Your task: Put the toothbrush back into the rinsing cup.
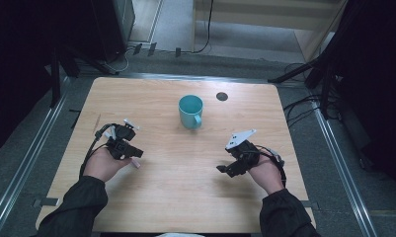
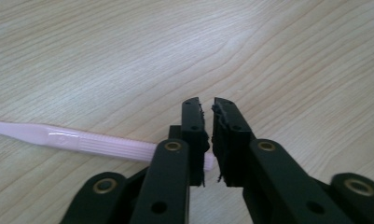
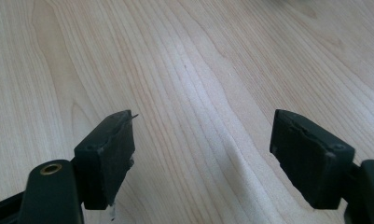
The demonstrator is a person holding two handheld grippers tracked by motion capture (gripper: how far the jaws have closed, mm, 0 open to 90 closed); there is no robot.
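Note:
A pale pink plastic stick (image 2: 82, 140) with a ribbed grip lies flat on the wooden table (image 1: 176, 187). It runs off to the left in the left gripper view. Its near end sits between the jaws of my left gripper (image 2: 208, 105), which is shut on it low down near the table. From above, the left gripper (image 1: 135, 157) is at the table's left side, with a bit of the pink stick (image 1: 136, 165) poking out beneath it. My right gripper (image 3: 203, 121) stands open over bare wood with nothing between its jaws. In the high view the right gripper (image 1: 226, 170) sits at the right.
A teal mug (image 1: 190, 111) stands upright at the table's middle back, handle turned toward me. A small dark round disc (image 1: 222, 96) lies behind it to the right. Metal rails and dark stands flank the table on both sides.

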